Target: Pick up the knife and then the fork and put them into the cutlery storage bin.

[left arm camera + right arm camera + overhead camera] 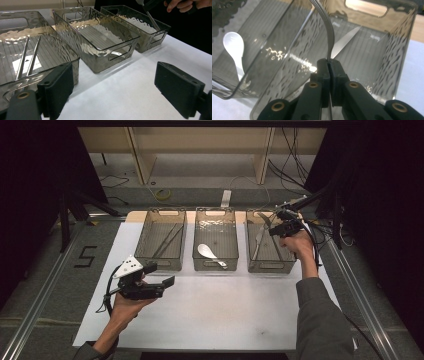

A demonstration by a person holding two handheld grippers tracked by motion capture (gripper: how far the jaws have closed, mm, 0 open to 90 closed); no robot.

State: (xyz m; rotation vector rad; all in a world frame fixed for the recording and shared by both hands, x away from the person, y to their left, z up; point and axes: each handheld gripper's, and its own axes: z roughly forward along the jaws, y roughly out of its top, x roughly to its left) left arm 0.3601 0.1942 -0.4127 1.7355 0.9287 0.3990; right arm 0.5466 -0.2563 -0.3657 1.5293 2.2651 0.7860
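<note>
Three clear grey bins stand in a row on a white mat [210, 315]. My right gripper [285, 227] hangs over the right bin [270, 268], shut on the handle of a metal fork [328, 30] whose curved head points away from the jaws. A knife [344, 41] lies on that bin's floor. The middle bin [215, 211] holds a white spoon [207, 252]. A pair of metal chopsticks [167, 240] lies in the left bin [161, 261]. My left gripper [160, 274] hovers over the mat just in front of the left bin, open with nothing between its jaws.
The mat in front of the bins is bare white. Metal rails [45, 295] run along both sides of the table. Behind the bins are a wooden shelf frame [200, 150] and loose cables [295, 165] on the floor.
</note>
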